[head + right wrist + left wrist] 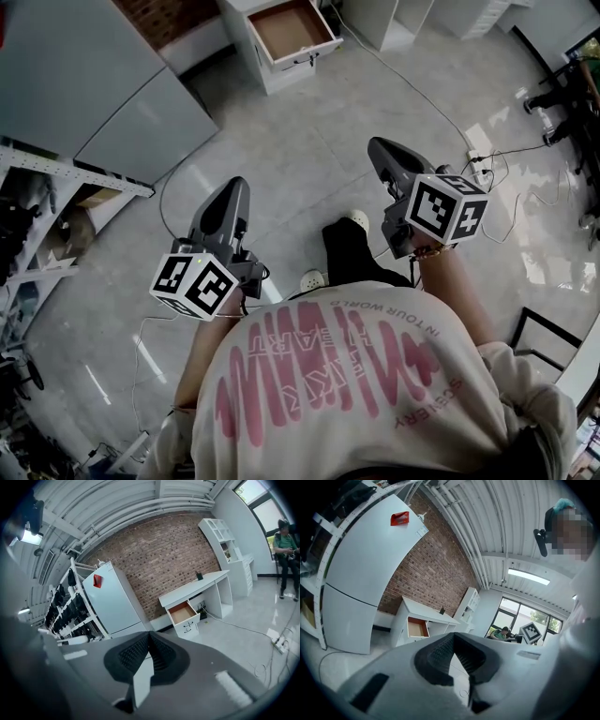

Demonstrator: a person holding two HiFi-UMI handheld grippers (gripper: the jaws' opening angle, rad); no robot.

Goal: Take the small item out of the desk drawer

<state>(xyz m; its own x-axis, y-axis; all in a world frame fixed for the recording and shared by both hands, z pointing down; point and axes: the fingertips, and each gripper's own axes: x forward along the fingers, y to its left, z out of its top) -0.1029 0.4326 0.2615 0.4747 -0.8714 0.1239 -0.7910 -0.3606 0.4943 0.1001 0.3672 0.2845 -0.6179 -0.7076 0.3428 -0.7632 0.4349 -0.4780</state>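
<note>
The white desk (246, 11) stands far ahead across the floor, its top drawer (292, 33) pulled open with a brown inside. No small item shows in it from here. That drawer also appears in the left gripper view (417, 627) and the right gripper view (183, 612), small and distant. My left gripper (236, 184) is held at waist height on the left, jaws together and empty (453, 634). On the right, my right gripper (378, 145) points toward the desk, also shut with nothing between its pads (149, 633).
A grey fridge (84, 84) stands left of the desk, with metal shelving (37, 216) nearer. A cable (412, 84) runs over the tiled floor to a power strip (480, 164). White shelves (220, 531) rise beyond the desk. A seated person (286, 541) is far right.
</note>
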